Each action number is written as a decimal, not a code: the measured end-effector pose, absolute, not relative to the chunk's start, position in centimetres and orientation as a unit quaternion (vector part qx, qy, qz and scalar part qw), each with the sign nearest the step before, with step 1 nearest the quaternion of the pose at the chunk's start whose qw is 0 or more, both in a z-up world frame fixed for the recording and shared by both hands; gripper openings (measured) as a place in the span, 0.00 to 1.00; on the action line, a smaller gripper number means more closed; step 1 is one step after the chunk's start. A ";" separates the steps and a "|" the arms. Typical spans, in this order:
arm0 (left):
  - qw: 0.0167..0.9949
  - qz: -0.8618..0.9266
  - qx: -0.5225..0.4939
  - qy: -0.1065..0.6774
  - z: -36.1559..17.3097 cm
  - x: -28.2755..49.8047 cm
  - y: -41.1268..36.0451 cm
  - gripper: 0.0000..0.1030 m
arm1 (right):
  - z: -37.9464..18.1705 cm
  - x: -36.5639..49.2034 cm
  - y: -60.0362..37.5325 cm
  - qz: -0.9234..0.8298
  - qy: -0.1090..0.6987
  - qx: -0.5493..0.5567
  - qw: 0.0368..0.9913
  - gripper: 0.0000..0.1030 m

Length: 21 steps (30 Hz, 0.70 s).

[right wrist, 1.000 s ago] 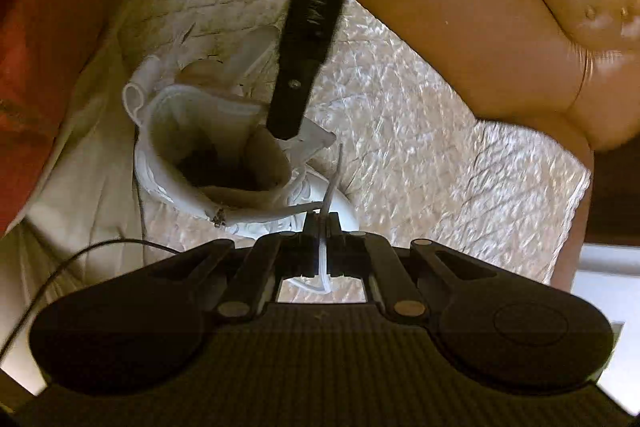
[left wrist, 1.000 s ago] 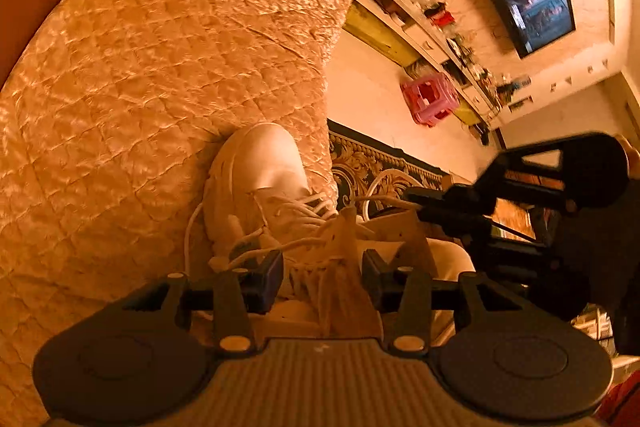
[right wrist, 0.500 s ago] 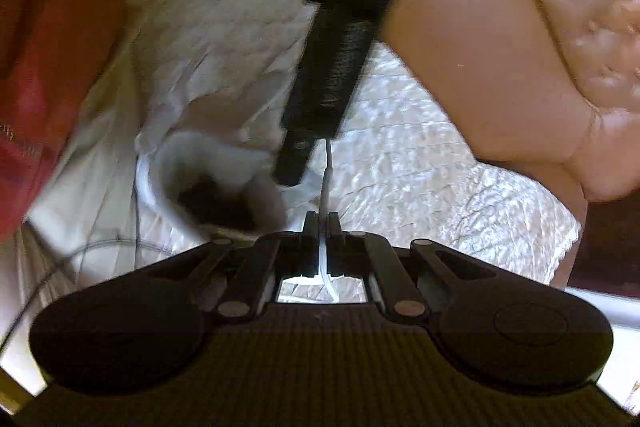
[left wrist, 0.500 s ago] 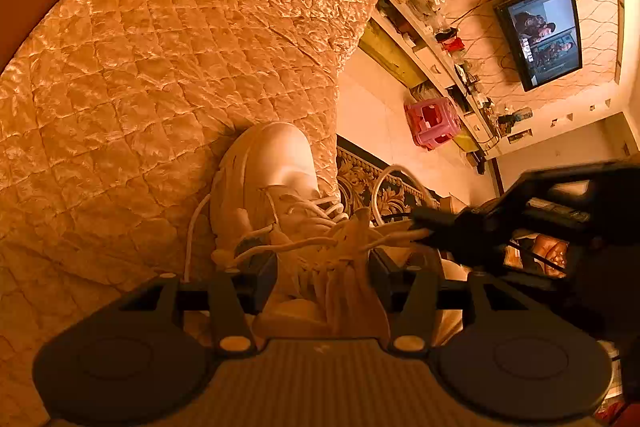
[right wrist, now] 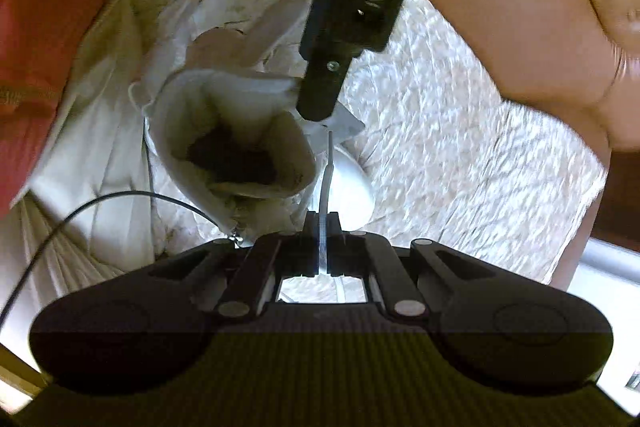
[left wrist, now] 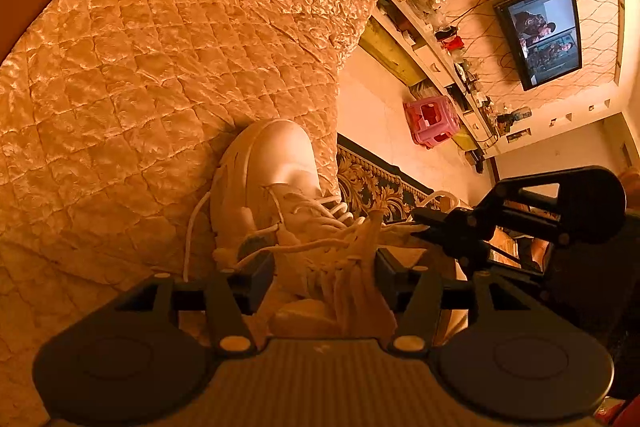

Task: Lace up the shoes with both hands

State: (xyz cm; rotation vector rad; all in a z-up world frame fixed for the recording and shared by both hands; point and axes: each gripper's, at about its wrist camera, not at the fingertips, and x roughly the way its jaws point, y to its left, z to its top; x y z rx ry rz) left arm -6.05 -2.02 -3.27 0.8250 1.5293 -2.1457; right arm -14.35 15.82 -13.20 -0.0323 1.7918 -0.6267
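A white high-top shoe [left wrist: 280, 163] lies on a quilted golden cover [left wrist: 140, 67], toe pointing away. My left gripper [left wrist: 322, 267] straddles the shoe's tongue and upper laces. Its jaws are opening, and the pads stand apart from the tongue between them. My right gripper [left wrist: 416, 223] reaches in from the right, shut on the end of a white lace [left wrist: 396, 227]. In the right wrist view, the right gripper [right wrist: 323, 227] pinches that lace [right wrist: 326, 187], whose stiff tip sticks up beside the shoe's open collar [right wrist: 224, 131]. A left-gripper finger [right wrist: 324, 83] hangs over the collar.
The cover's edge drops to a tiled floor with a dark patterned rug [left wrist: 372, 175], a pink stool [left wrist: 432, 121], a cluttered shelf and a wall TV [left wrist: 540, 31]. A thin black cable [right wrist: 120, 197] loops by the shoe. A red sleeve [right wrist: 48, 7] and a brown leather sofa [right wrist: 520, 27] flank it.
My left gripper's jaws have widened around the tongue. My right gripper has sunk a little toward the shoe, still pinching the lace.
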 end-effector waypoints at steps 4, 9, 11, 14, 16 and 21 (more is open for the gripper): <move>0.188 -0.765 0.295 0.541 -3.2 -6.2 -2.0 0.59 | -13.2 -14.3 16.3 -0.255 0.777 -0.043 0.574 0.05; 0.188 -0.765 0.295 0.542 -3.3 -6.0 -2.0 0.59 | -12.9 -14.0 15.8 -0.255 0.773 -0.049 0.579 0.06; 0.185 -0.767 0.294 0.540 -3.2 -5.9 -1.9 0.59 | -12.9 -14.1 15.7 -0.251 0.773 -0.057 0.580 0.06; 0.183 -0.766 0.286 0.546 -3.2 -5.5 -2.0 0.57 | -12.5 -13.3 16.7 -0.241 0.763 -0.069 0.596 0.06; 0.181 -0.763 0.272 0.558 -3.3 -4.8 -2.1 0.58 | -12.5 -13.2 16.7 -0.238 0.760 -0.074 0.600 0.06; 0.196 -0.736 0.230 0.606 -4.1 -2.6 -3.0 0.59 | -11.7 -13.8 17.0 -0.231 0.741 -0.078 0.625 0.06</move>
